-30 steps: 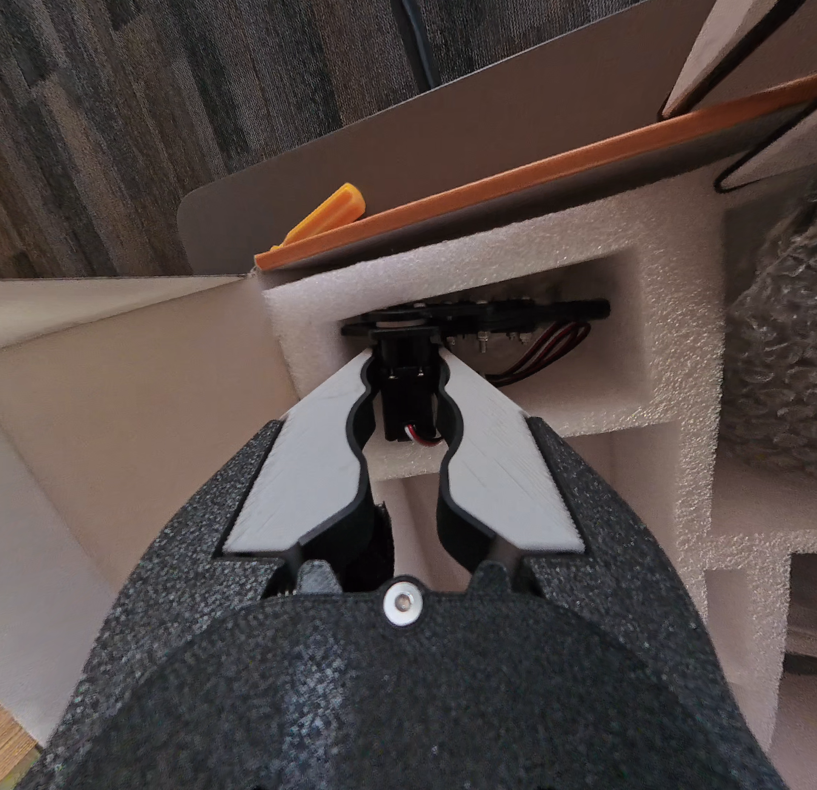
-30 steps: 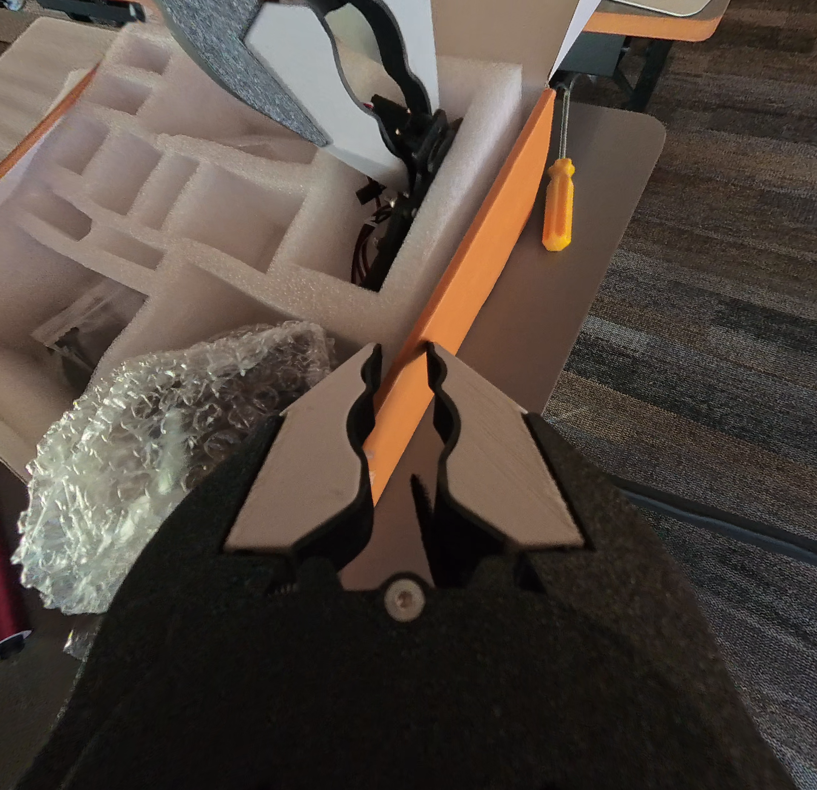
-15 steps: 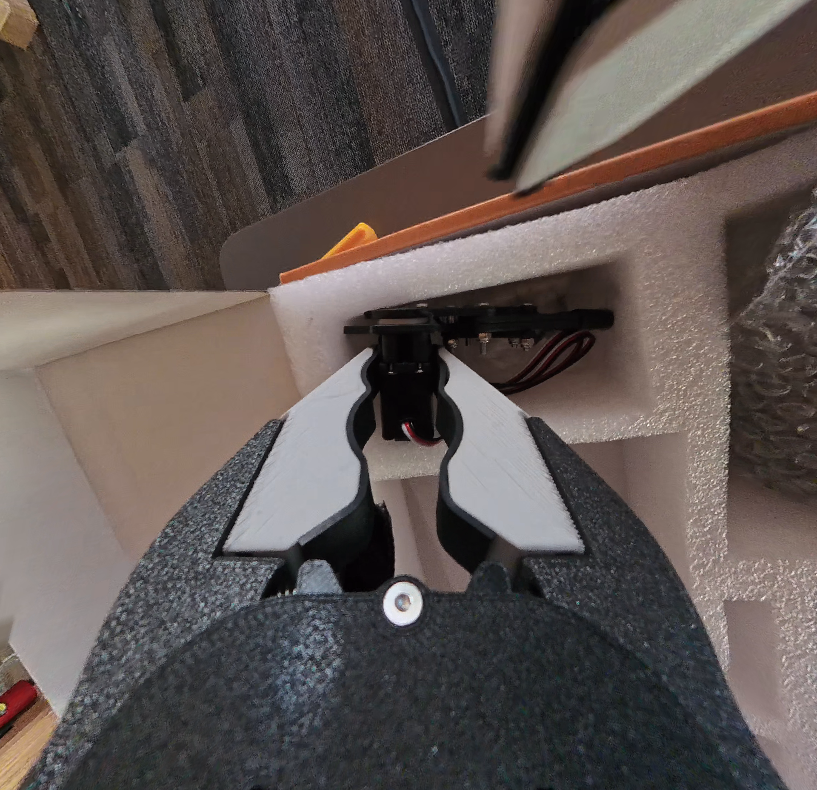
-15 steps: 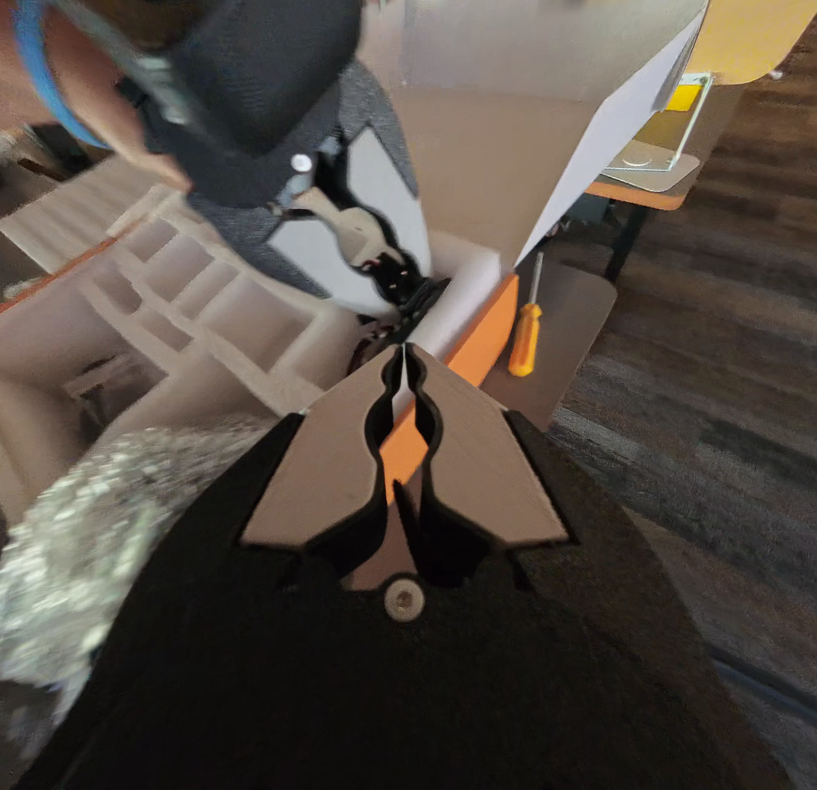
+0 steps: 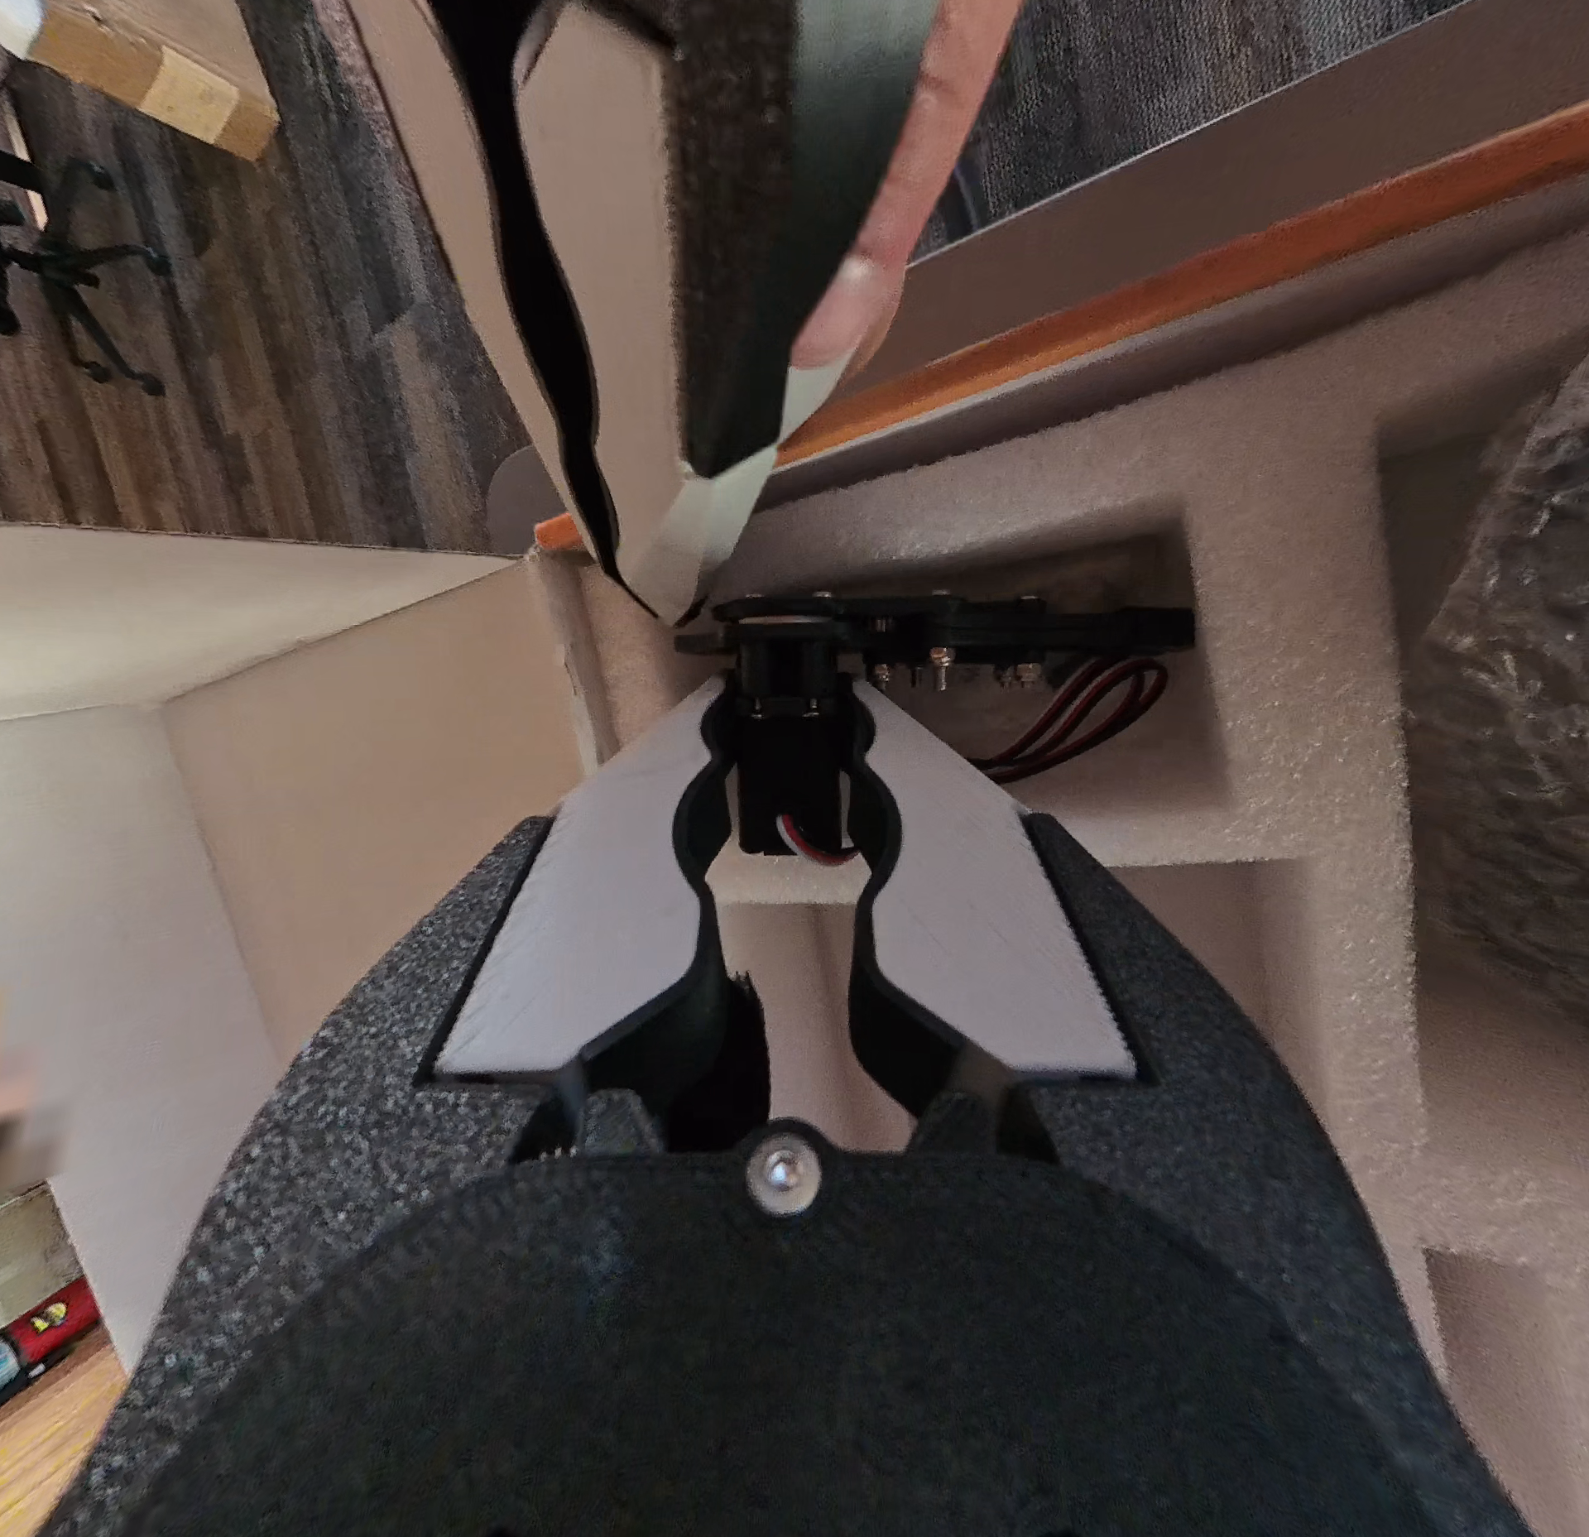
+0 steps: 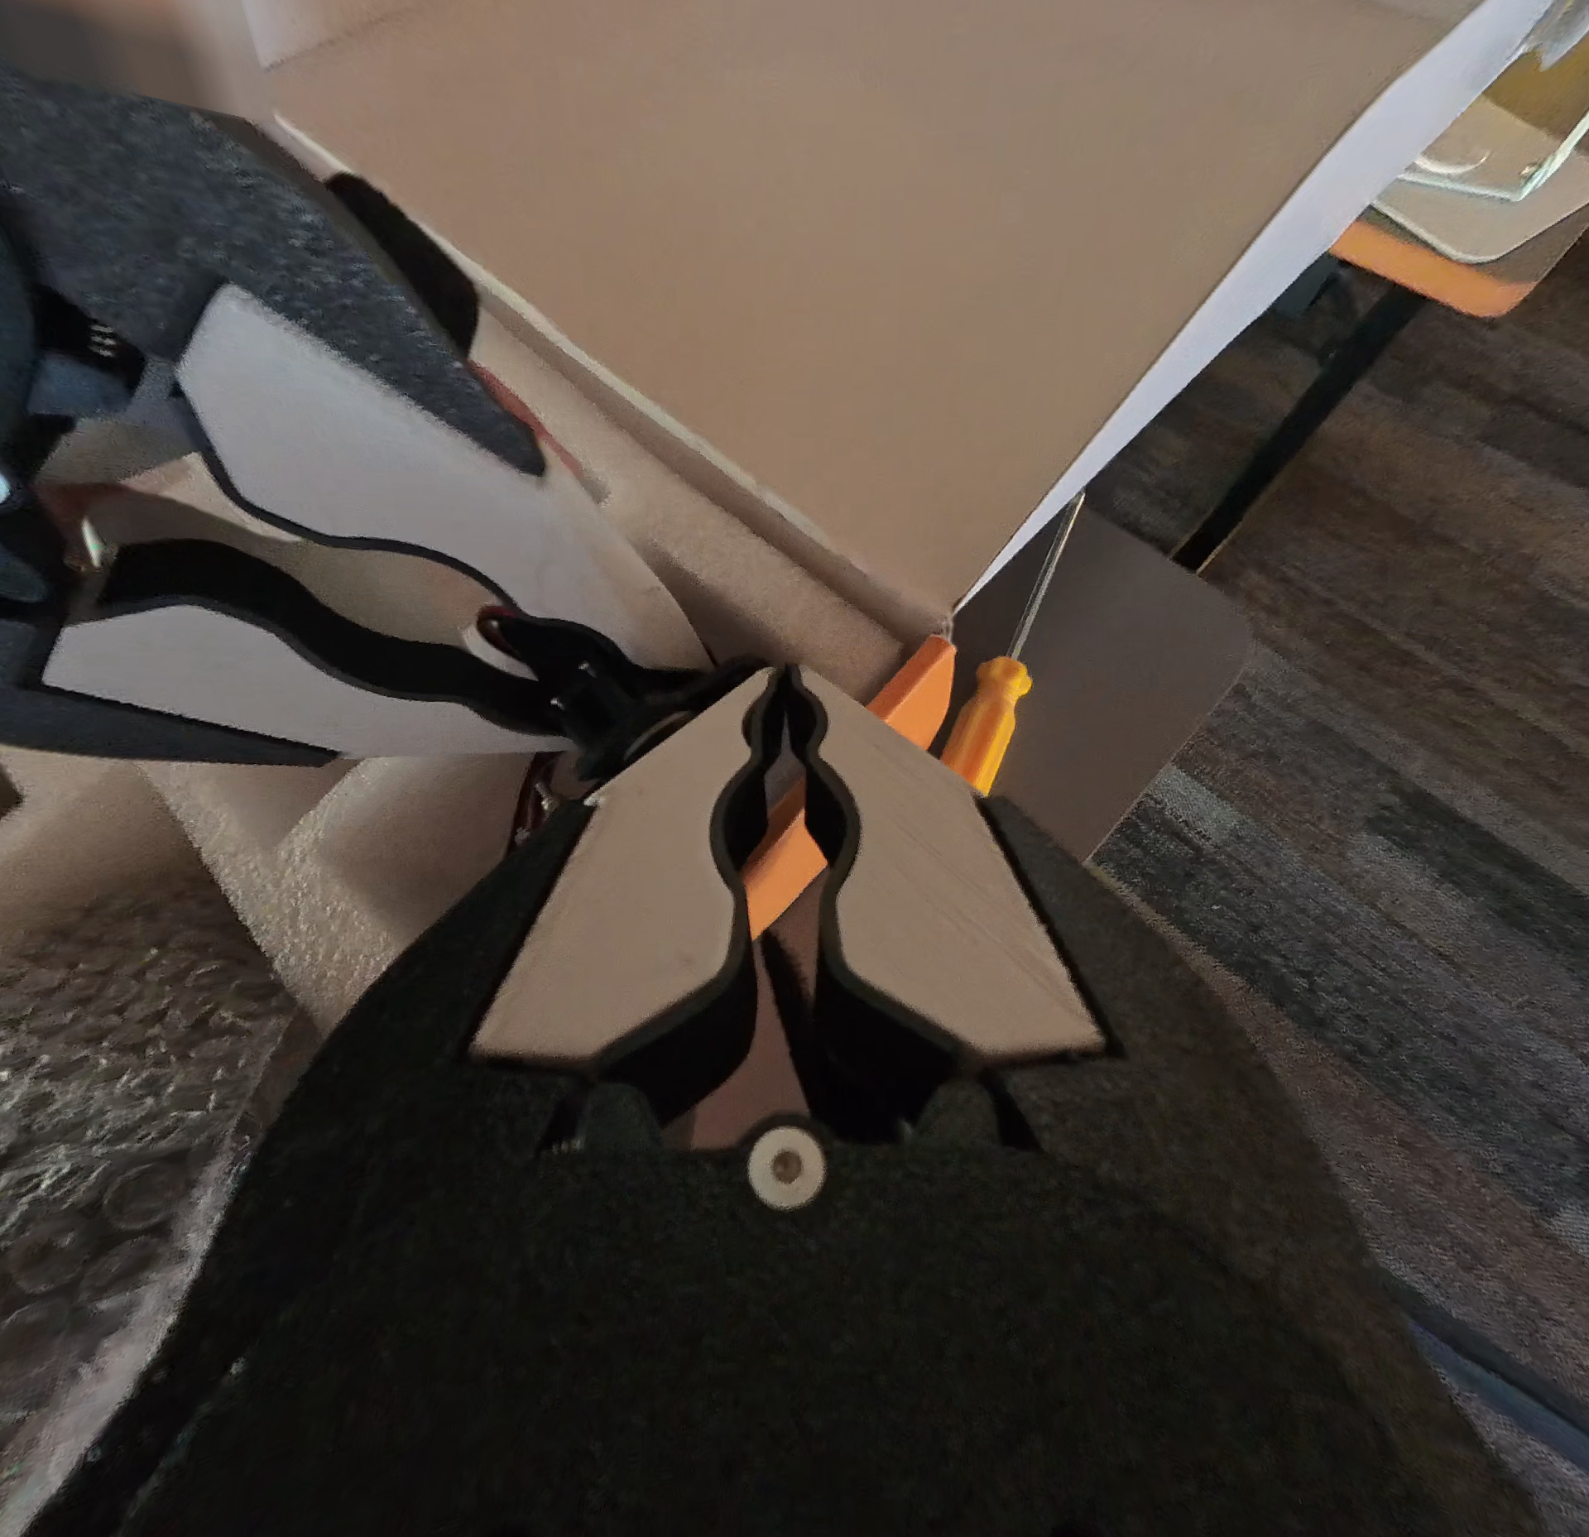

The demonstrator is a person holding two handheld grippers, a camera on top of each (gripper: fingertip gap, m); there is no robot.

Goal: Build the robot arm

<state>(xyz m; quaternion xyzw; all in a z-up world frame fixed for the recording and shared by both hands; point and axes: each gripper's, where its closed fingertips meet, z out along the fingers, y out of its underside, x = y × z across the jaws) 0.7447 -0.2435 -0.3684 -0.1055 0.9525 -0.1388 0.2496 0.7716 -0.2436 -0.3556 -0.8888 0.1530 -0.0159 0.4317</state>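
Right gripper (image 6: 784, 679) now shut, beside the black part (image 5: 787, 705).

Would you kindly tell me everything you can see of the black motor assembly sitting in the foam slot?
The black motor assembly is a flat dark plate with small screws along its edge and a boxy black motor body projecting from one end. Red and black wires loop beneath it. It sits on edge in a slot of the white foam insert. The left gripper has its jaws closed on the motor body; the right gripper, jaws shut, has its tips right beside the plate's end; whether they touch is unclear.
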